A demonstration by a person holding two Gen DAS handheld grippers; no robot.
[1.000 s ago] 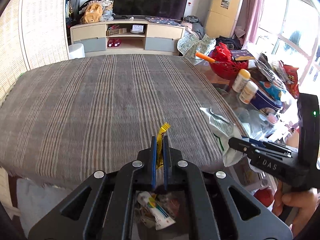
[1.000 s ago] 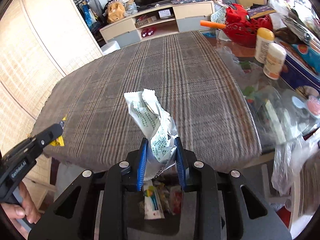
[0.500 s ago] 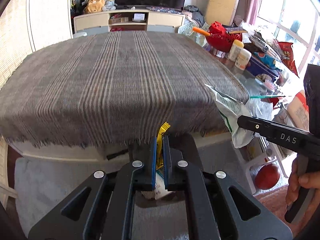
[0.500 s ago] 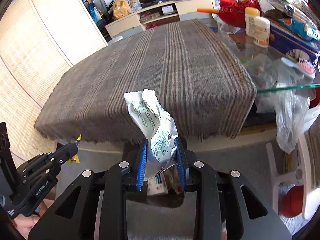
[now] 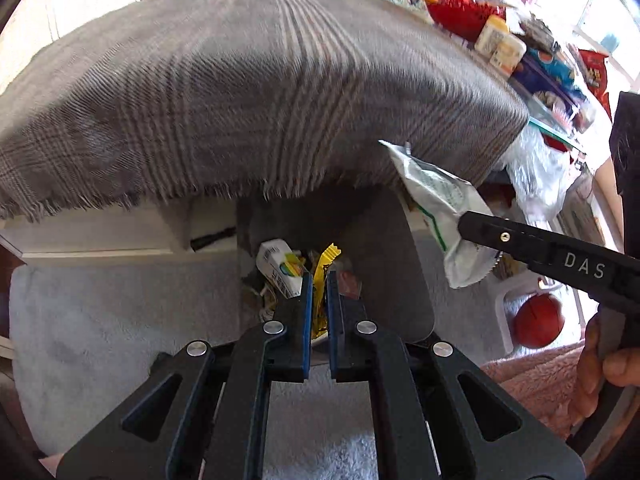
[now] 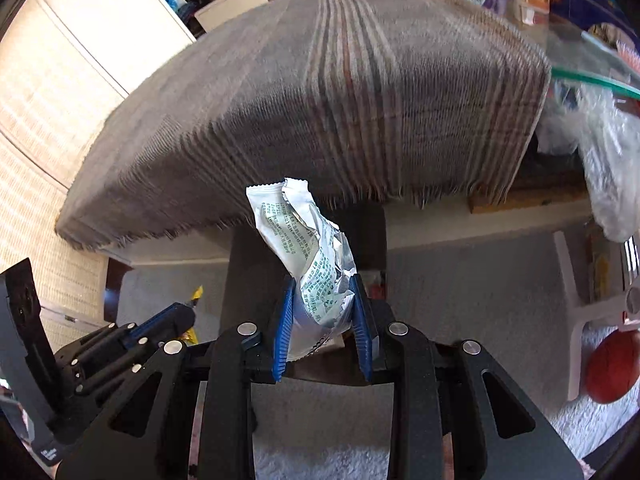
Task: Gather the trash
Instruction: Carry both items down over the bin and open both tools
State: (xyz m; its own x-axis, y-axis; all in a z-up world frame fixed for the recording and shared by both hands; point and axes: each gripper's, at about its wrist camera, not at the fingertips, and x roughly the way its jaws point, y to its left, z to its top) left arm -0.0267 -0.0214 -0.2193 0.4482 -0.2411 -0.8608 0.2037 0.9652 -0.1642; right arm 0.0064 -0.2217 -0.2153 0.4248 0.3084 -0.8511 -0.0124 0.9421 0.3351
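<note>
Holding trash over bin (image 5: 404, 276): left gripper (image 5: 318, 300) clamped on yellow wrapper (image 5: 322, 276); right gripper (image 6: 324, 320) pinching white wrapper (image 6: 304, 248). Next, likely: part both jaws, dropping each piece inside.

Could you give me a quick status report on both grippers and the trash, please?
Left gripper shut on yellow wrapper, above trash bin. Right gripper shut on white wrapper. Nothing blocking the bin.

Plaid tablecloth (image 5: 248, 92), red ball (image 5: 538, 320)
</note>
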